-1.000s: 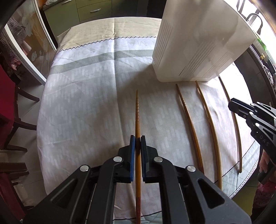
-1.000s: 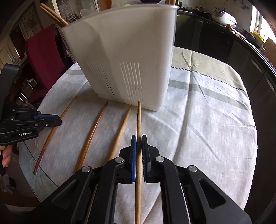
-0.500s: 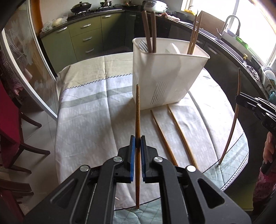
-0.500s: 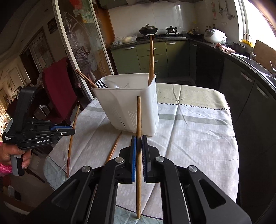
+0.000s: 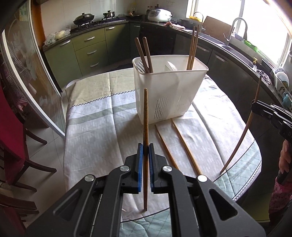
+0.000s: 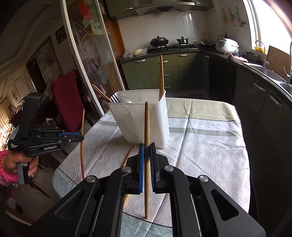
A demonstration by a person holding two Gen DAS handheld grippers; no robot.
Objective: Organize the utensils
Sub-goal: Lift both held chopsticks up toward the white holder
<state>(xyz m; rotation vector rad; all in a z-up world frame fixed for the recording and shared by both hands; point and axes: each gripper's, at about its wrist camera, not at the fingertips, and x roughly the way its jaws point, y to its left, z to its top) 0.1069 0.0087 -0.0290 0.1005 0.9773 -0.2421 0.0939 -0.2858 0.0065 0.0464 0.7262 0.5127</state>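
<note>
Home kitchen; gas stove (image 6: 171, 47); sink (image 5: 235, 47); rice cooker (image 5: 159, 15)

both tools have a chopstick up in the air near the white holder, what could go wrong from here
1. Each chopstick is pinched near its middle: the left tool holds one chopstick, the right tool another. A long stick could pivot or slip in the pads.
2. The white holder looks light; a tip catching its rim might tip it.
3. Two chopsticks lie on the tablecloth and may get swept off.
</note>
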